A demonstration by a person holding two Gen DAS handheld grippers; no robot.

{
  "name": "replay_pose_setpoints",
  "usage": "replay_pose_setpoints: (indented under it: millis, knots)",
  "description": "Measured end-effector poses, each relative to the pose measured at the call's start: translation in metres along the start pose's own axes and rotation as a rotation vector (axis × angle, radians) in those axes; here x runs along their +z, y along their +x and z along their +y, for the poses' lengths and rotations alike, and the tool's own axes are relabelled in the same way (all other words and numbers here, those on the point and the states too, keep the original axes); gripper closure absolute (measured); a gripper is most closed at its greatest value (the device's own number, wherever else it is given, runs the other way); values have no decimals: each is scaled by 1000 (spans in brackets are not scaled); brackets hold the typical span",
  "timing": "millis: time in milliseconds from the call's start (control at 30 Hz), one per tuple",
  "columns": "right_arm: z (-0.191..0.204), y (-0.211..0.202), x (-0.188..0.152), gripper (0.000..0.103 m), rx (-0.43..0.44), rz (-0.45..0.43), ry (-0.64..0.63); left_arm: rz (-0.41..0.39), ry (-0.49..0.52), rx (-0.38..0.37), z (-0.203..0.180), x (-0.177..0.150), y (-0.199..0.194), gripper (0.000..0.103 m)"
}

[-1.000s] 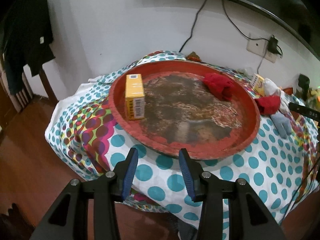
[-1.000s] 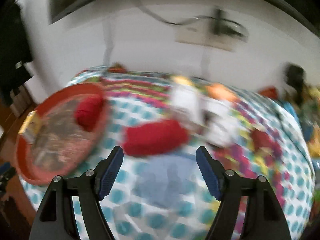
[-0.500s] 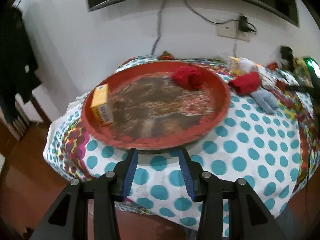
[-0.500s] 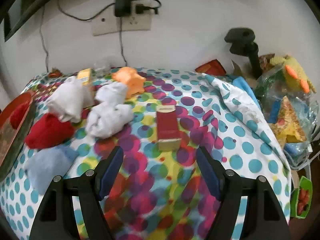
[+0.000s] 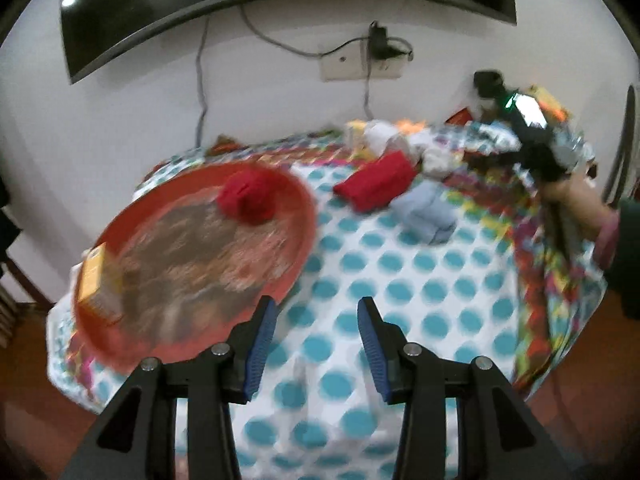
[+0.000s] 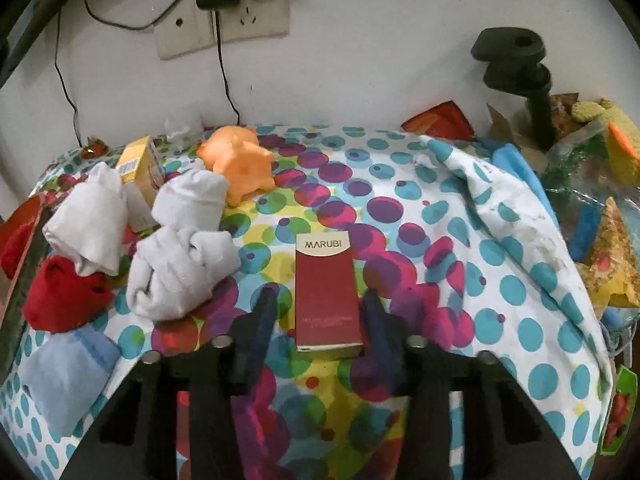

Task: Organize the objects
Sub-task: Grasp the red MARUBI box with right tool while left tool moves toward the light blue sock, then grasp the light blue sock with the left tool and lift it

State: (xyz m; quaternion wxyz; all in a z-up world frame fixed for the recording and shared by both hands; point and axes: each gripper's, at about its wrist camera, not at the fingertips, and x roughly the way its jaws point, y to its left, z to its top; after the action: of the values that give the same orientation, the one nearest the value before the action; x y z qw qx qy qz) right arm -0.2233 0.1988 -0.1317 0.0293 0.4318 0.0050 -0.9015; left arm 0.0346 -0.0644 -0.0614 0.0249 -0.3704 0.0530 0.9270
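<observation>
Currently the right gripper (image 6: 318, 312) jaws are closing around the flat red cardboard MARUBI box (image 6: 326, 294); the left gripper (image 5: 316, 336) is released, empty.

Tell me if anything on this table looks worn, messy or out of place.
The red tray stands out: its inside is scuffed brown, the red gone. The tablecloth is rucked up and stained at the right. White socks lie in a loose heap.

Red tray (image 5: 192, 240) blurred (box (image 5: 94, 276) too).
</observation>
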Motion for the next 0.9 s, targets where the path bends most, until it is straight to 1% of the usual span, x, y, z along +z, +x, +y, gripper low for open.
replay_pose_setpoints:
  millis: [33, 100, 167, 267, 367, 500, 600, 700, 900]
  knots:
    - [2, 1, 1, 68, 9, 3, -4, 3, 6, -17, -5, 7, 5, 60]
    - [4, 1, 1, 75, 6, 2, -15, 6, 22, -41, -16, 19, 15, 60]
    - [5, 0, -1, 75, 20, 2, -12, 21, 51, -83, -30, 30, 28, 60]
    - [6, -5, -7, 75, 38, 3, -8, 50, 45, -139, -45, 41, 46, 60]
    - [8, -12, -15, 75, 49, 0, 0, 50, 50, -161, -62, 52, 63, 60]
    - [9, -18, -19, 75, 56, -1, 14, 72, 103, -182, -85, 61, 81, 60]
    - [10, -17, -18, 75, 47, 3, 7, 75, 149, -190, -101, 66, 91, 60]
    - [13, -17, -18, 74, 28, 5, -13, 58, 189, -147, -111, 70, 102, 60]
    - [11, -16, -19, 74, 46, 3, 7, 75, 222, -115, -117, 76, 130, 60]
